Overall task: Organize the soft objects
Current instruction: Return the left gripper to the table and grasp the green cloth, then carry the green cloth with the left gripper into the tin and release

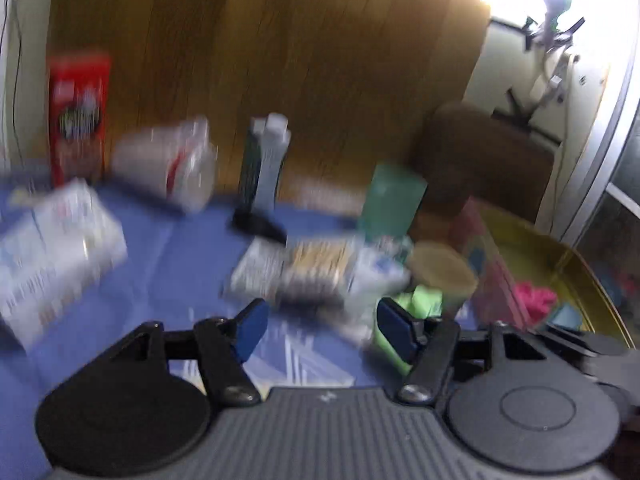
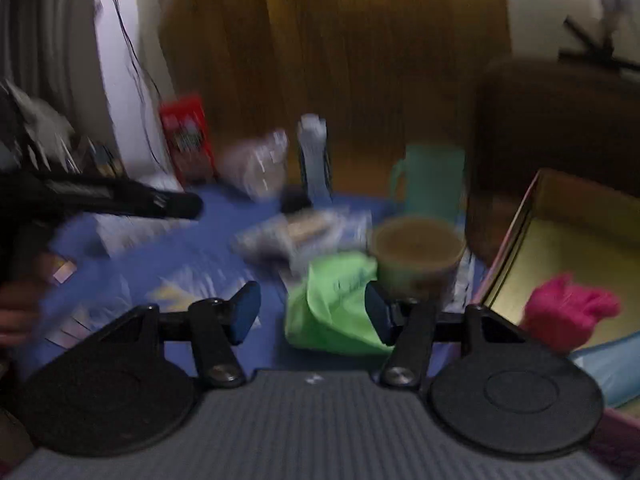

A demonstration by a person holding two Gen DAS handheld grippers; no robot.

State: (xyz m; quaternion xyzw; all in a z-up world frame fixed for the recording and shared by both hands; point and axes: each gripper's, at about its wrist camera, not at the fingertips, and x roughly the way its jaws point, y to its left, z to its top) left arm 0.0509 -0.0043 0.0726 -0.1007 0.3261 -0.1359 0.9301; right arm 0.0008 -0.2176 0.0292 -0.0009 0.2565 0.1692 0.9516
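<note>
Both views are motion-blurred. A crumpled green cloth (image 2: 332, 308) lies on the blue table cover. My right gripper (image 2: 312, 314) is open above it; the cloth sits against the right finger and clear of the left one. An open box (image 2: 560, 240) with a yellow inside stands at the right, holding a pink soft object (image 2: 568, 312) and a light blue item (image 2: 612, 364). My left gripper (image 1: 324, 330) is open with nothing between its fingers. The green cloth (image 1: 424, 300) shows behind its right finger, and the box (image 1: 532, 248) with the pink object (image 1: 536, 300) is further right.
A brown-lidded jar (image 2: 416, 252), a teal cup (image 2: 432, 180), a flat packet (image 2: 304, 232), a tall bottle (image 2: 314, 152), a clear bag (image 1: 172, 164), a red box (image 1: 78, 116) and a white carton (image 1: 52, 248) crowd the table. A wooden panel stands behind. A hand (image 2: 16, 312) is at the left.
</note>
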